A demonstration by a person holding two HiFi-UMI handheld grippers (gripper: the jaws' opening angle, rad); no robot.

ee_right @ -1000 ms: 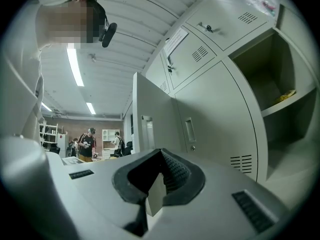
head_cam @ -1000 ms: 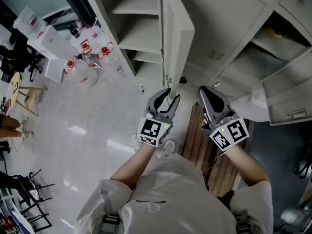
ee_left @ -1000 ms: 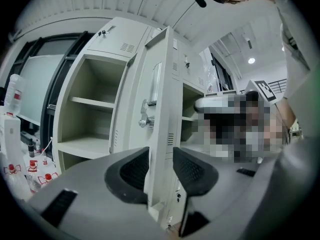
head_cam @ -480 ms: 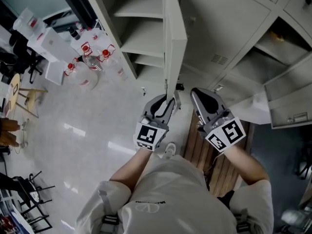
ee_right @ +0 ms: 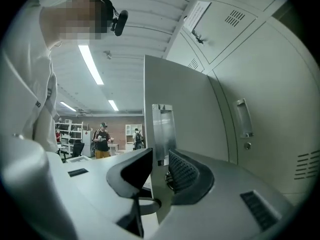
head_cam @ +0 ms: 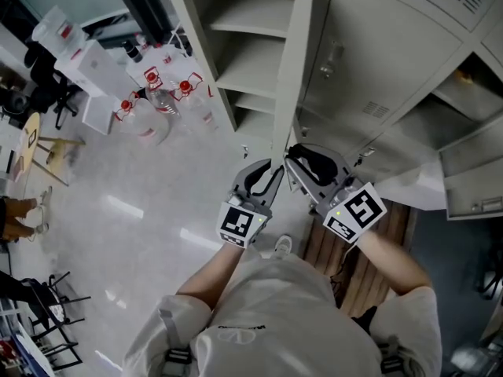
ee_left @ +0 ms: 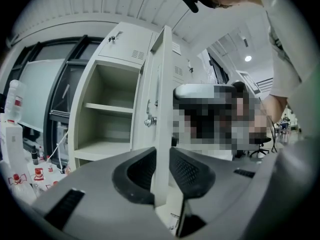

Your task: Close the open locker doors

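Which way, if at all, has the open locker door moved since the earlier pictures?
Yes. The locker door has swung away from the closed neighbouring locker, toward the shelved compartment.

The locker door (head_cam: 292, 69) is pale cream-grey, the left gripper (head_cam: 269, 171) and right gripper (head_cam: 295, 163) are grey with black-and-white square-patterned cubes, and the bottles (head_cam: 157, 96) have red caps.

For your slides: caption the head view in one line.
Left gripper has just clamped onto the open locker door; right gripper, jaws just opened, straddles it.

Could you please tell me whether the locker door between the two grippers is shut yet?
Open: the door stands swung out from the lockers, and the shelves inside its locker show beside it.
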